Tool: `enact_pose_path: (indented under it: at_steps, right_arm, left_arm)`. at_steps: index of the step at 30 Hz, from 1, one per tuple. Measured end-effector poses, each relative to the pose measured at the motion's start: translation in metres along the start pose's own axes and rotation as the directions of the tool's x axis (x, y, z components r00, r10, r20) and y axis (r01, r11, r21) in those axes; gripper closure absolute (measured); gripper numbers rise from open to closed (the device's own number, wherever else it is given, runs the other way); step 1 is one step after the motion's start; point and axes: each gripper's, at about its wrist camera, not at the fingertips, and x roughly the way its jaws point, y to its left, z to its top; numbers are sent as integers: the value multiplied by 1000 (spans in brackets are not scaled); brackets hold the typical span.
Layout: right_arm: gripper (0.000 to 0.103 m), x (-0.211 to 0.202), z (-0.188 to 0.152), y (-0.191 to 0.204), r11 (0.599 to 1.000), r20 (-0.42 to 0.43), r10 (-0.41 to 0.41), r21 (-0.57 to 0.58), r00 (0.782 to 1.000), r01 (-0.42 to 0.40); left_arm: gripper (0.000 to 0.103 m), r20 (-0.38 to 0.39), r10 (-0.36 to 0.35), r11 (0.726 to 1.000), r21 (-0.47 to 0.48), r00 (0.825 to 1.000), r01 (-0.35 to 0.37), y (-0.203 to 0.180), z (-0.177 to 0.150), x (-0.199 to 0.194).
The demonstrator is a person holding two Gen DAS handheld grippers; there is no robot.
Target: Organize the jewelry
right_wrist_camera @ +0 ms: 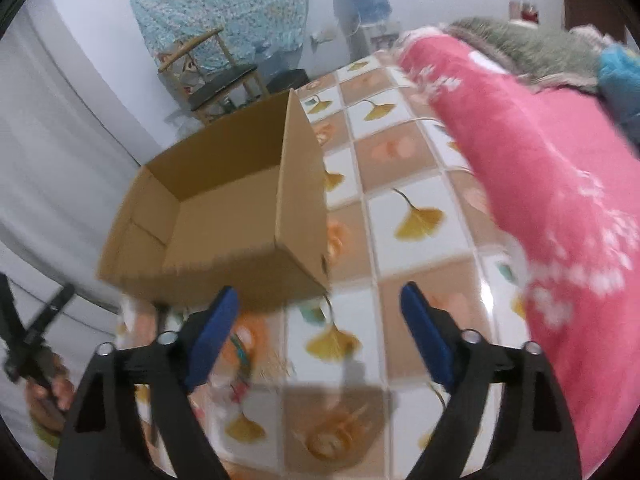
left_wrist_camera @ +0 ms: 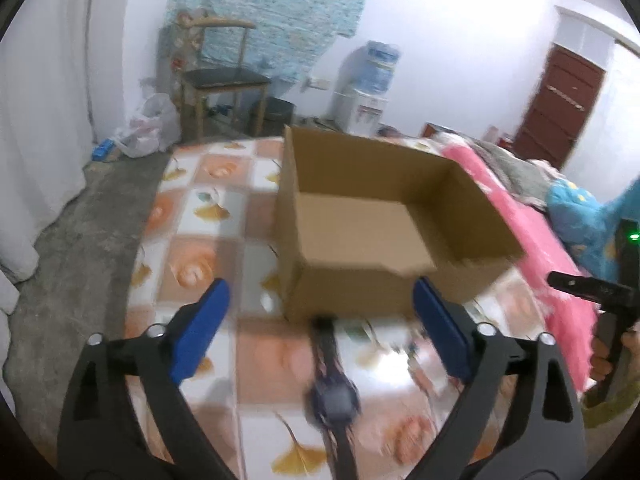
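Matt brown cardboard box [left_wrist_camera: 360, 224] sits on glossy printed sheet [left_wrist_camera: 212, 216] beside fuzzy pink blanket [right_wrist_camera: 540, 184].

Bright, even light; motion blur throughout, fisheye-warped edges.

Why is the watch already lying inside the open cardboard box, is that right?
Not quite. The left wrist view shows the watch lying on the flowery cloth in front of the open cardboard box, between the left gripper's open jaws.
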Motion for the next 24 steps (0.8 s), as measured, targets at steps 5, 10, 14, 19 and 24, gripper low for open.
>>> enact_pose_path:
  at_steps: [5,10,14,19,24]
  right_arm:
    - [6,7,-56,10,999,-114,-43,-21,993,40]
    - [6,26,-93,31,994,-222,-72,-91,972,53]
    - [6,37,-108,48,973,-225,-166,-195,960,123]
    - [6,47,-117,56,942,-212,-241,-286,947,175]
    - [6,54,-123,53,930,-220,-269,-312,938,193]
  left_arm:
    - [9,-128,-76,996,44,989,82,-24,-45,-9]
    - [9,-192,-106,974,179,976,141,-59,-85,-10]
    - [9,-191,-147,962,200,970,185,-73,-103,-6]
    - [8,-185,-184,951,215,965,222,-81,-113,-3]
    - [8,-152,-269,949,124,951,289,-75,-111,-9]
